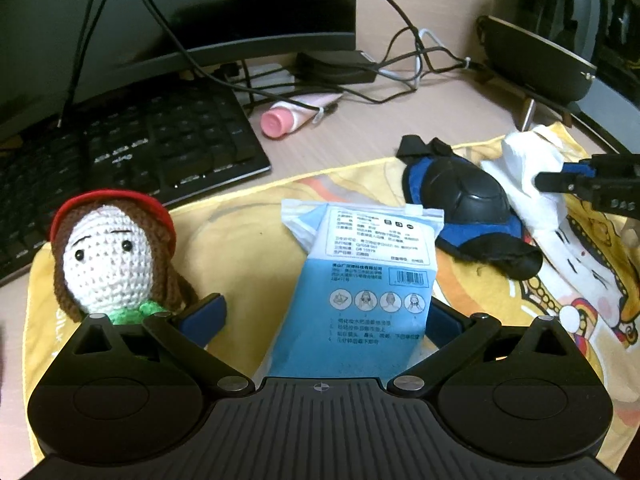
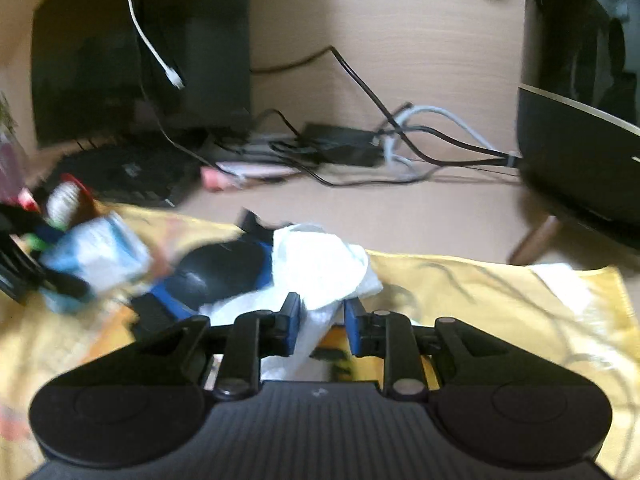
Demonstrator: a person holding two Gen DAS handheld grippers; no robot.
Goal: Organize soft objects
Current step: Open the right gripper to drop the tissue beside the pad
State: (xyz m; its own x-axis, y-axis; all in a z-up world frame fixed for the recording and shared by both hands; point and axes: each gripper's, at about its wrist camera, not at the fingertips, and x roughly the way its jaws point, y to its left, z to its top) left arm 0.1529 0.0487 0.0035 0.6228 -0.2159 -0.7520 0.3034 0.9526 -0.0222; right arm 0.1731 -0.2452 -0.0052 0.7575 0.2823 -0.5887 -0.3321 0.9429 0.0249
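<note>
A yellow printed towel (image 1: 248,248) covers the desk. A crocheted doll (image 1: 108,256) with a red hat and brown hair stands on it at the left. My left gripper (image 1: 324,312) is open, its fingers straddling a blue mask packet (image 1: 360,280) without touching it. Beyond lies a black and blue knee pad (image 1: 464,204), with a white cloth (image 1: 532,164) against its right side. In the blurred right wrist view, my right gripper (image 2: 322,316) stands narrowed on the white cloth (image 2: 320,264), which runs between its blue pads. The knee pad (image 2: 220,268) lies just left of it.
A black keyboard (image 1: 140,148) and monitor (image 1: 180,8) stand behind the towel at the left. A pink tube (image 1: 288,116) and tangled cables (image 1: 400,64) lie at the back. A black round appliance (image 1: 540,60) on legs stands at the back right.
</note>
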